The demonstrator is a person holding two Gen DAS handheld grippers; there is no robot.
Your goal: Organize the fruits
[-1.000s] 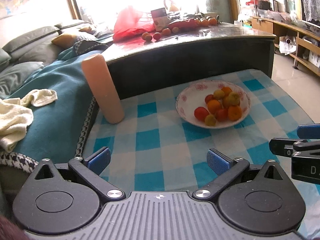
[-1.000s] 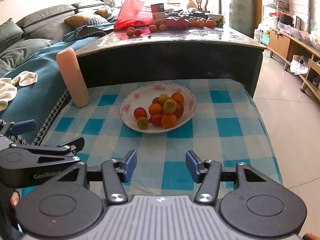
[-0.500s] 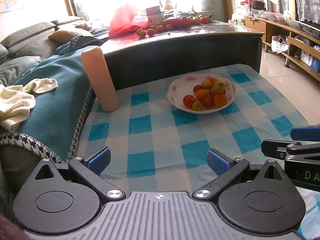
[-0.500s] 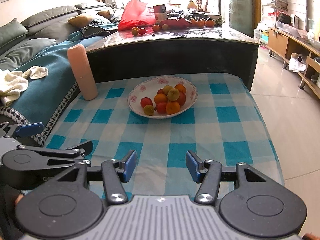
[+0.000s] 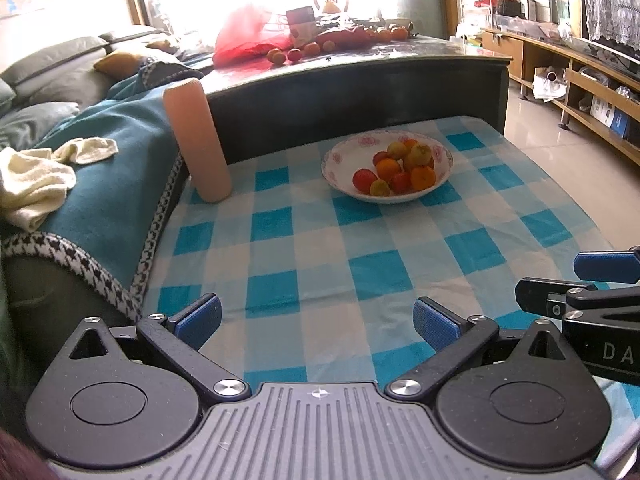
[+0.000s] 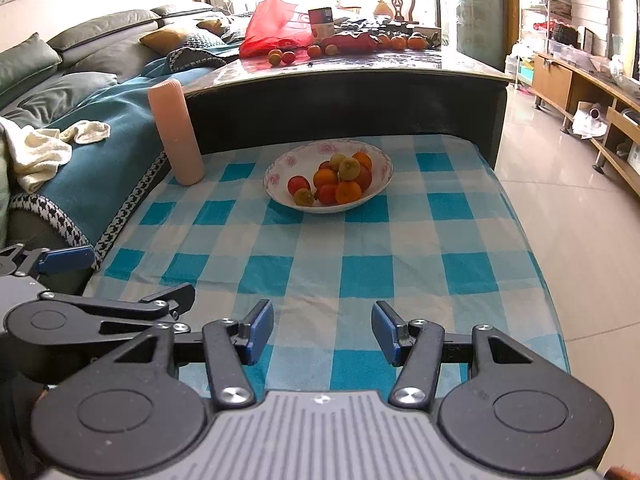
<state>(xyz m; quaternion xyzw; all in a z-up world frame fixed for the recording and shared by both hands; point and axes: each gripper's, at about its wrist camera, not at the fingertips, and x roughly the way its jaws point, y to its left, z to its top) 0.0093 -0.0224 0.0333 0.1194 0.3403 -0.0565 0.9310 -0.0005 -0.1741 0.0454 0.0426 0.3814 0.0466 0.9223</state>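
Note:
A white bowl (image 5: 344, 156) (image 6: 376, 160) with a pink flower rim stands on the blue checked cloth, piled with several fruits (image 5: 404, 168) (image 6: 340, 180), orange, red and yellow-green. My left gripper (image 5: 316, 320) is open over the near part of the cloth, far short of the bowl, nothing between its blue pads. My right gripper (image 6: 322, 330) is open too, likewise empty and well back from the bowl. Each gripper shows at the edge of the other's view. More loose fruits (image 6: 282, 57) lie on the dark table behind.
A pink cylinder (image 5: 198, 140) (image 6: 176, 132) stands upright at the cloth's far left corner. The dark table (image 6: 344, 76) rises behind the bowl with a red bag (image 6: 276, 28). A teal-covered sofa (image 5: 100, 152) lies left; tiled floor (image 6: 580, 208) drops off right.
Both grippers have drawn back from the bowl, which now looks smaller and farther away. Their jaws kept the same width.

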